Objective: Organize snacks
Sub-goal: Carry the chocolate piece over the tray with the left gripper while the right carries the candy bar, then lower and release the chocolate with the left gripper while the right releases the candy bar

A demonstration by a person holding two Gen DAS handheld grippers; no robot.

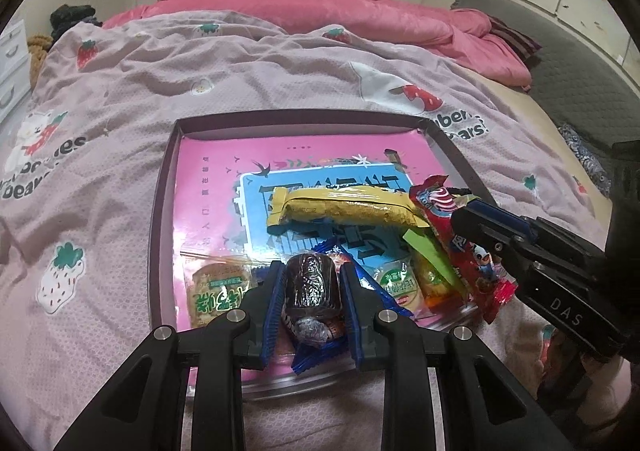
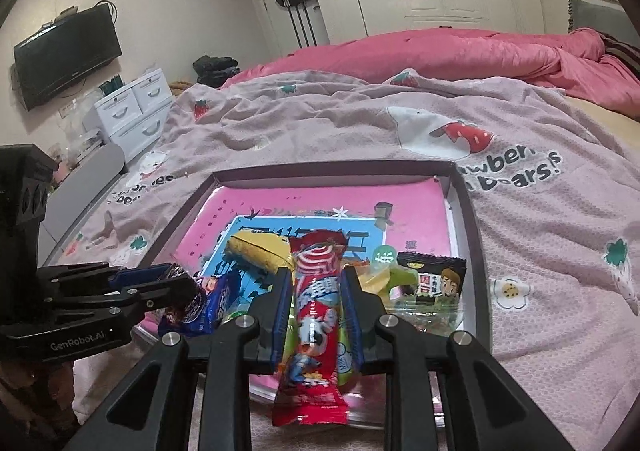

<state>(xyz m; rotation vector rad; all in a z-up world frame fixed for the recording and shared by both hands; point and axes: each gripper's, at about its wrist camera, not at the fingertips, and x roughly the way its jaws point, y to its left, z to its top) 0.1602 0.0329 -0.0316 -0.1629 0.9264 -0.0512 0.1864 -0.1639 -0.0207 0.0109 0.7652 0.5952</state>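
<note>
A dark-rimmed tray (image 1: 160, 219) with a pink printed lining lies on the bed and holds several snack packets. In the left wrist view my left gripper (image 1: 312, 267) is shut on a dark brown wrapped cake roll (image 1: 310, 283), just above a blue packet (image 1: 320, 355) at the tray's near edge. My right gripper (image 2: 316, 271) is shut on a long red packet (image 2: 320, 303) over the tray's near right part. A yellow packet (image 1: 344, 211) lies across the middle. From the right wrist view, the left gripper (image 2: 180, 285) shows at the left with the roll (image 2: 191, 301).
Green-label packets (image 1: 218, 291) and a black cartoon packet (image 2: 436, 279) also lie in the tray (image 2: 464, 211). A lilac strawberry-print blanket (image 1: 260, 83) surrounds it, with a pink quilt (image 1: 320, 11) behind. White drawers (image 2: 132, 107) and a wall TV (image 2: 68, 51) stand at the left.
</note>
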